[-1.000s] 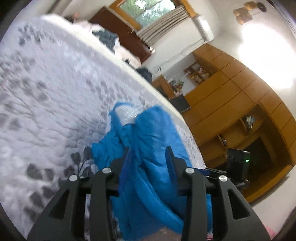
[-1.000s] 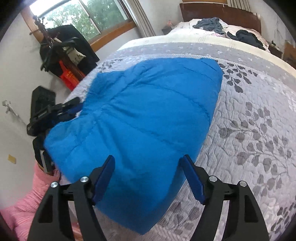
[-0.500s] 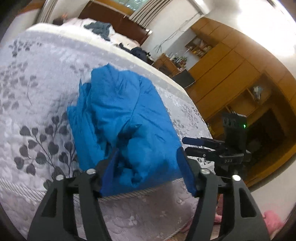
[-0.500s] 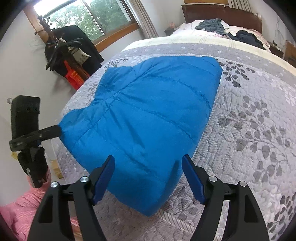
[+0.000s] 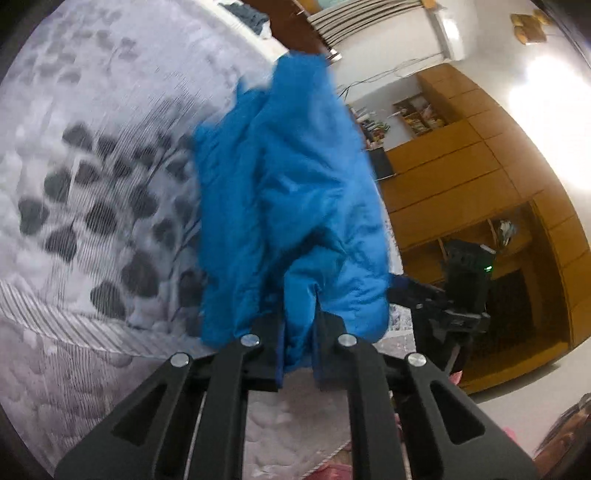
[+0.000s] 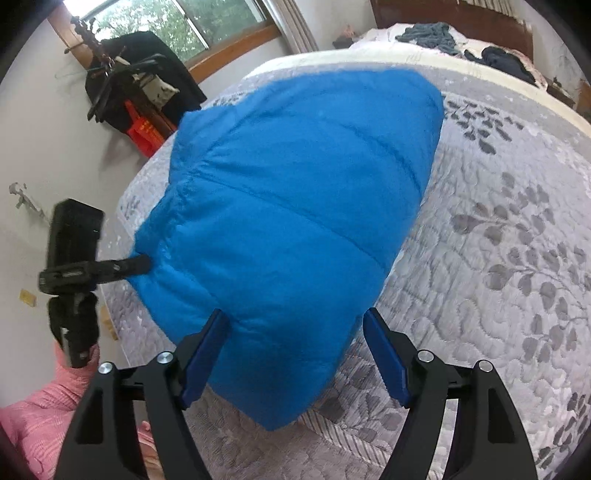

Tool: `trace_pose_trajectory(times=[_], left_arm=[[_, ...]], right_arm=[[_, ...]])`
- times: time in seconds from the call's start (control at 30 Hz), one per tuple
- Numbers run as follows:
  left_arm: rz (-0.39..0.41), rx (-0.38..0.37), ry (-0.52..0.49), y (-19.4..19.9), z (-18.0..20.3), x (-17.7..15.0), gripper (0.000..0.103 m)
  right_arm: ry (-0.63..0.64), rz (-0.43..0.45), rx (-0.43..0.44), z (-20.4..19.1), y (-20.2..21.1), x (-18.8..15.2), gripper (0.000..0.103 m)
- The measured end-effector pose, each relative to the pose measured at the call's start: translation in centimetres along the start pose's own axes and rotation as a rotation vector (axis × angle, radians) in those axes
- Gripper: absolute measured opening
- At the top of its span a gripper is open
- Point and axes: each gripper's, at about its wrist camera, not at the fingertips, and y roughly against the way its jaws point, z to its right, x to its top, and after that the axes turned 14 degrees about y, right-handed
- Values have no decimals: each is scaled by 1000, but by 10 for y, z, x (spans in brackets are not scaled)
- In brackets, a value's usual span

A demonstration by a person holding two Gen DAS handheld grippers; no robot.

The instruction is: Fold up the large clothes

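Note:
A blue padded jacket (image 5: 288, 192) lies bunched near the foot edge of a bed with a grey leaf-patterned quilt (image 5: 92, 184). My left gripper (image 5: 299, 343) is shut on the jacket's near hem, and a fold of blue fabric is pinched between its fingers. In the right wrist view the jacket (image 6: 303, 206) spreads wide over the quilt (image 6: 498, 258). The left gripper (image 6: 110, 267) holds its left corner there. My right gripper (image 6: 295, 321) is open, its blue pads on either side of the jacket's near edge without pinching it.
Loose dark clothes (image 6: 436, 33) lie at the head of the bed by a wooden headboard. A rack of dark garments (image 6: 129, 74) stands under the window. Wooden cabinets (image 5: 480, 166) line the far wall. A pink sleeve (image 6: 33, 417) shows at bottom left.
My left gripper, open over the jacket before, has shut on its near hem and raised that edge. The right gripper has stayed open in about the same place.

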Motion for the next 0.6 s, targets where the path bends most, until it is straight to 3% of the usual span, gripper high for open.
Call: trace_pose_trajectory(times=[0.27,0.4,0.5,0.6], left_arm=[[11,67,-73,-15,0,-4,13],[19,61,-90,-10,14,-4,15],[54,94,-151,3,37,-6,33],[92,91,-203,16,57,-5,58]], right_arm=[[-11,-10,23,6,-14,-3,81],[-31,15,51,10,-11,-6,81],[-40,45,57,13,-1,-8,81],[-50,81,72,17,12,-10,81]])
